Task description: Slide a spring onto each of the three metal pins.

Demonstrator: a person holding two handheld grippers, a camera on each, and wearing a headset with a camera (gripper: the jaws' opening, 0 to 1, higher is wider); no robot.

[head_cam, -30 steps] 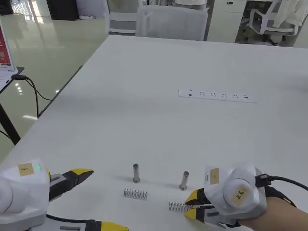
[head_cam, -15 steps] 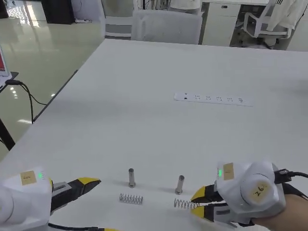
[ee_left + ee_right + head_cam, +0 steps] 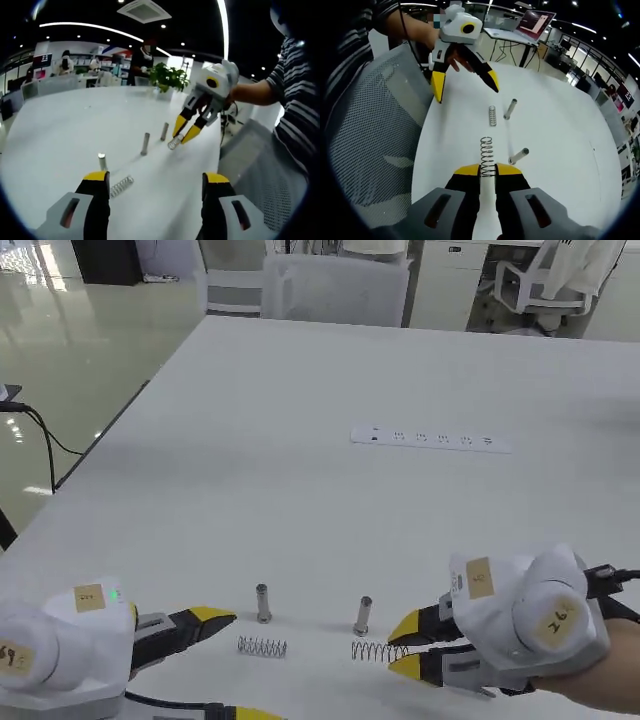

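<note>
My right tongs [image 3: 397, 647] are clamped on one end of a spring [image 3: 370, 651]. It sticks out just beside a standing pin [image 3: 363, 615]. My left tongs [image 3: 155, 177] are wide apart, near a second spring [image 3: 262, 646] that lies flat on the bench [image 3: 300, 460] in front of another pin [image 3: 263, 603]. A power strip [image 3: 430, 438] lies far back.

Two pins stand side by side near the front edge of the desk [image 3: 300, 440], the left pin [image 3: 262, 602] and the right pin [image 3: 363, 615]. A loose spring [image 3: 262, 646] lies just before the left pin. A second spring [image 3: 372, 650] sits before the right pin, its right end clamped between the jaws of the right tool [image 3: 398, 647]. The left tool [image 3: 240, 666] is to the left of the loose spring, jaws wide apart. A power strip [image 3: 430, 438] lies well behind the pins.
</note>
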